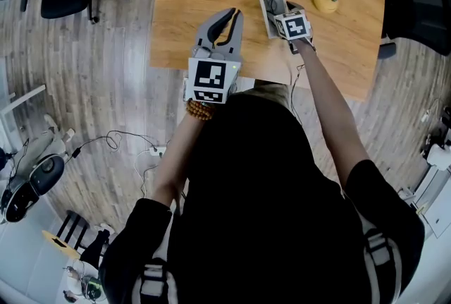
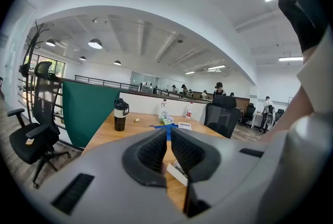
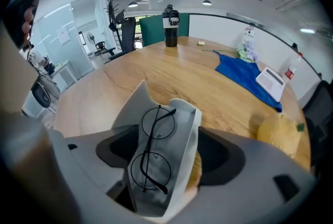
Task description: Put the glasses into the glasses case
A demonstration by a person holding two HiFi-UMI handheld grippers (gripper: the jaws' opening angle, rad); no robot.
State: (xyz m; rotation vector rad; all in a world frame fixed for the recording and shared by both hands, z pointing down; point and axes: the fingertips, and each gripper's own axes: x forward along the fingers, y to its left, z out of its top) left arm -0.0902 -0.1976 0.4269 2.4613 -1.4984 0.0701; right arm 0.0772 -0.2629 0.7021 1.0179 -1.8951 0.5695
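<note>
Between the jaws of my right claw (image 3: 169, 154) lies the grey glasses case (image 3: 180, 132), open, with its flap raised on the side away from the yellow fruit (image 3: 278, 132). The round wire-rimmed glasses (image 3: 148, 151) lie inside the case, folded, running lengthwise along the tray. The right claw stands spread wide. I see neither pad pressing on the case or the glasses, so I record it as holding nothing. The case rests on the wooden worktop (image 3: 182, 77), near its front edge in the head view.

My left claw (image 2: 167, 137) is held nearly level off to the side. Its jaws are together at the tips with nothing between them, and it plays no part at present.

Assessment: the placing step appears complete and the release is in hand. The next move calls for lifting the right claw straight clear, without brushing the raised flap or nudging the case. If the case is to be shut, the flap needs folding down over the glasses while the case is steadied.
</note>
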